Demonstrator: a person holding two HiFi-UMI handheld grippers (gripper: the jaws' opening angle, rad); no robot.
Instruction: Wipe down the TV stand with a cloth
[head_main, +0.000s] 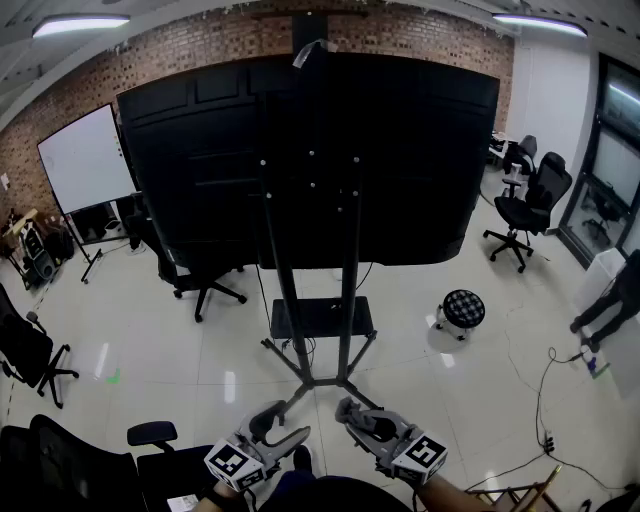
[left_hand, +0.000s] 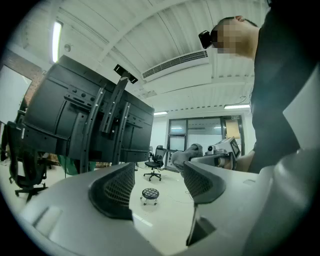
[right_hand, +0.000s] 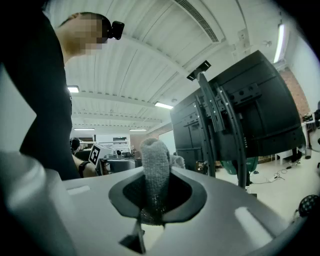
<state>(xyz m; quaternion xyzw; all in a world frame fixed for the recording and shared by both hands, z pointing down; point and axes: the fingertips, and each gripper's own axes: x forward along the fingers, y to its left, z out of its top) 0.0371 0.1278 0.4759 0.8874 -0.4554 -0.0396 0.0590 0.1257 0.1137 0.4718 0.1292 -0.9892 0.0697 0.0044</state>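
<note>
The TV stand (head_main: 347, 300) rises straight ahead on two dark poles, with a small shelf (head_main: 322, 318) and splayed floor legs. It carries a big black screen (head_main: 310, 160), seen from behind. A grey cloth (right_hand: 155, 167) sticks up between the jaws of my right gripper (right_hand: 156, 187), which is shut on it. In the head view the right gripper (head_main: 352, 410) is low and right of centre, short of the stand's legs. My left gripper (head_main: 285, 425) is beside it, and in its own view the left gripper (left_hand: 159, 172) stands open with nothing between the jaws. The TV stand (right_hand: 225, 125) also fills the right of the right gripper view.
A round stool (head_main: 463, 310) stands right of the stand. Office chairs are at the left (head_main: 200, 280), far right (head_main: 525, 205) and bottom left (head_main: 70, 465). A whiteboard (head_main: 85, 160) stands at the back left. Cables (head_main: 545, 390) trail over the floor on the right, near a person (head_main: 610, 300).
</note>
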